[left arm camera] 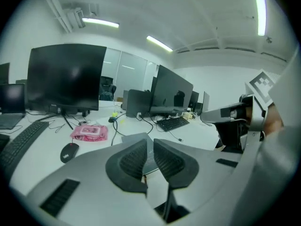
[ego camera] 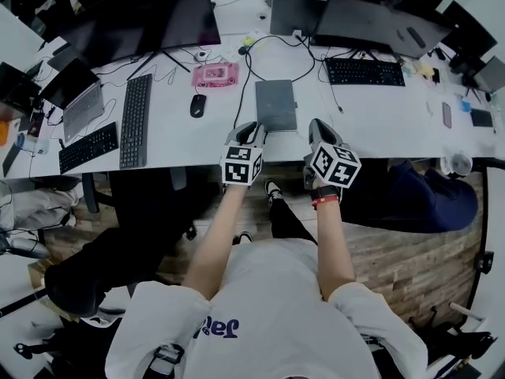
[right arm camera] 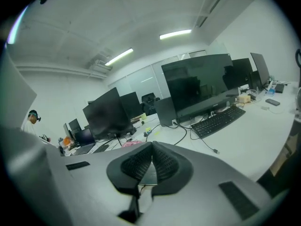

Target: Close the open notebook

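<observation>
Head view: the notebook (ego camera: 275, 103) is lying flat on the desk (ego camera: 379, 117), dark cover up and looking closed already. Its long axis is running straight away from the person. Both grippers are hanging at the near desk edge with the notebook ahead and between them. The left gripper (ego camera: 251, 129) is sitting just beside the notebook's near left corner, and the right gripper (ego camera: 319, 127) is standing a little further off to the other side, so the left looks the nearer one.

Left gripper view: the left gripper (left arm camera: 149, 147) is holding its jaws narrowly apart with nothing between the pads. The notebook (left arm camera: 131, 136) is showing just beyond and below the tips, slightly left of the gap, its cover flat.

Right gripper view: the right gripper (right arm camera: 151, 149) is keeping its jaws together at the tips, gripping nothing. A grey patch under the tips, probably the notebook (right arm camera: 146, 174), is lying ahead and below.

Judging from the flat cover, little seems left to do.
</observation>
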`<state>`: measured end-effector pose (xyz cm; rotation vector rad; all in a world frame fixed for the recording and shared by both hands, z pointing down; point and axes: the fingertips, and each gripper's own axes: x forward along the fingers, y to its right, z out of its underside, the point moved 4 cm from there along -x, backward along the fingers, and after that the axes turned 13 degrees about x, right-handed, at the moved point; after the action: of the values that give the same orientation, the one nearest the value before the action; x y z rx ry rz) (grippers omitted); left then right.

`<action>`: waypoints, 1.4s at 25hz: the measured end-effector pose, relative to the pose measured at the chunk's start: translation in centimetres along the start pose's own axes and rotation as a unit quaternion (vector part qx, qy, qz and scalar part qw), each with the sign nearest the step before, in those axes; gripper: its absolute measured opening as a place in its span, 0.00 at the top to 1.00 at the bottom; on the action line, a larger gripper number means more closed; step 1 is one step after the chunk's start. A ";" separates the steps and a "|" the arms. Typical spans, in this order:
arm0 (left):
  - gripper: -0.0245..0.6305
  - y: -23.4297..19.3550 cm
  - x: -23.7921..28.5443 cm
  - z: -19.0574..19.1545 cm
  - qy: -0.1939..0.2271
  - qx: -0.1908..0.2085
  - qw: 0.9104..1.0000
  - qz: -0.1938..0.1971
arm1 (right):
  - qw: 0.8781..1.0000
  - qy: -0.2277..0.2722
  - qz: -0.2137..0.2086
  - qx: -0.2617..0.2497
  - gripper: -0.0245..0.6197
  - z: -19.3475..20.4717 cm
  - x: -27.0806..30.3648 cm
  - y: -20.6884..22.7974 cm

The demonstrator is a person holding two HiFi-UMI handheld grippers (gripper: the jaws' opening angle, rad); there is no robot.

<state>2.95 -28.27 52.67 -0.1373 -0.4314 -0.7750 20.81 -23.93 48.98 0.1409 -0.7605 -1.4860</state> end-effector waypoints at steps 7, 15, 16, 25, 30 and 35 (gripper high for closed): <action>0.91 -0.2 -8.8 -2.6 0.064 0.021 0.997 -0.024 | 0.999 0.030 -0.011 -0.035 0.94 0.8 -5.5 -3.7; 0.92 0.0 -15.6 -2.6 0.118 -0.021 0.992 -0.041 | 0.996 0.056 -0.040 -0.061 0.94 2.4 -11.2 -6.8; 0.92 -0.1 -16.2 -2.2 0.120 -0.027 0.992 -0.042 | 0.995 0.062 -0.043 -0.064 0.94 2.6 -11.9 -7.1; 0.93 0.9 -19.8 -2.3 0.151 0.008 0.987 -0.057 | 0.991 0.096 -0.042 -0.088 0.94 3.5 -15.9 -8.2; 0.93 1.5 -20.7 -3.0 0.162 0.013 0.985 -0.053 | 0.989 0.099 -0.044 -0.101 0.94 3.7 -16.8 -9.1; 0.93 1.8 -21.1 -3.4 0.171 0.014 0.984 -0.049 | 0.988 0.095 -0.044 -0.113 0.94 4.1 -17.3 -9.7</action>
<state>-8.02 -14.26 40.62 0.0442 -0.1227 -0.8710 12.16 -7.61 40.62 0.1423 -0.4331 -1.6055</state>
